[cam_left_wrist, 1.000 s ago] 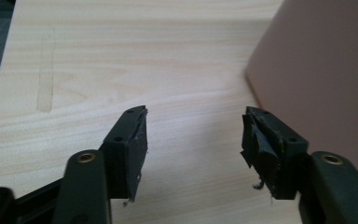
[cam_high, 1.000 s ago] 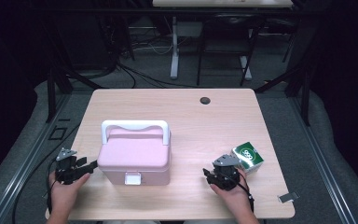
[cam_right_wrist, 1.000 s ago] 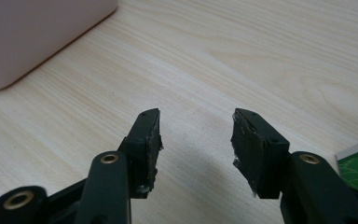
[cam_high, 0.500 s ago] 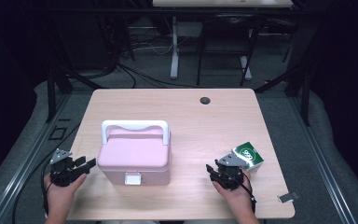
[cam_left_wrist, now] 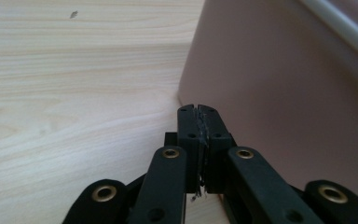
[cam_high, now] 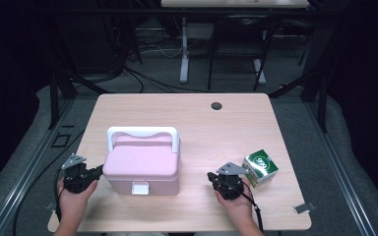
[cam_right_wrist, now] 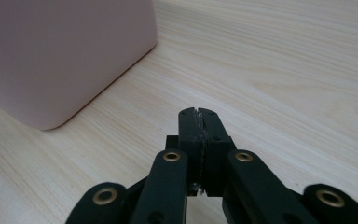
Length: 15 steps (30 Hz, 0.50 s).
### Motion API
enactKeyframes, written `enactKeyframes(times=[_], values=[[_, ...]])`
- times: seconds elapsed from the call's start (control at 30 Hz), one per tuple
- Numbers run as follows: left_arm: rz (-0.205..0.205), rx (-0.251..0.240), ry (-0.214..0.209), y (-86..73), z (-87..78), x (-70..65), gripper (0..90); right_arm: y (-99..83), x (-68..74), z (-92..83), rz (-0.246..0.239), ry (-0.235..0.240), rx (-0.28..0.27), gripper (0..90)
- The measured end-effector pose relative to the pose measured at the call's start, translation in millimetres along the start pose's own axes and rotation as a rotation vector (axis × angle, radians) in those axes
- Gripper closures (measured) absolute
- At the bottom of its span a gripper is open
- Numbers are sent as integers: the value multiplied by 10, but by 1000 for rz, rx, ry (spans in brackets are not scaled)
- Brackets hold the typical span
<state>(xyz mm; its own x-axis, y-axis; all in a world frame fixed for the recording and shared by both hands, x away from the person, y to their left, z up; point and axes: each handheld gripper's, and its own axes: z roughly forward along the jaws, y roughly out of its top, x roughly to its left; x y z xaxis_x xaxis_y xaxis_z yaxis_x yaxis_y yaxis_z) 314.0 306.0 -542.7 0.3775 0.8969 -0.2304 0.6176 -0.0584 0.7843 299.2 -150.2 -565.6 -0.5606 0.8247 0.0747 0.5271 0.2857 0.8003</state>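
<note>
Two hand-held grippers [cam_high: 100, 170] [cam_high: 210, 176] just closed, empty, flanking pink box [cam_high: 141, 167], green carton [cam_high: 260, 167] logo unreadable

Light wood surface [cam_high: 192, 118] w/ small dark round hole [cam_high: 216, 105] near far edge. Grey floor [cam_high: 354, 162] around it, black cables [cam_high: 142, 78] behind, white desk legs [cam_high: 183, 54] further back.

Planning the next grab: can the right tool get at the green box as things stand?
Probably yes: the green box sits just beside the right tool with bare table around it, though the shut jaws must open first.
</note>
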Motion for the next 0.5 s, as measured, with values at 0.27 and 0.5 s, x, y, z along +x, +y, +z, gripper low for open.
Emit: enactKeyframes(times=[0.27,0.5], values=[[18,-7,-27,15,41,-89,900,96,101,70,-8,54,-9,900],[43,-5,-14,2,75,-139,900,248,219,169,-24,53,-32,900]])
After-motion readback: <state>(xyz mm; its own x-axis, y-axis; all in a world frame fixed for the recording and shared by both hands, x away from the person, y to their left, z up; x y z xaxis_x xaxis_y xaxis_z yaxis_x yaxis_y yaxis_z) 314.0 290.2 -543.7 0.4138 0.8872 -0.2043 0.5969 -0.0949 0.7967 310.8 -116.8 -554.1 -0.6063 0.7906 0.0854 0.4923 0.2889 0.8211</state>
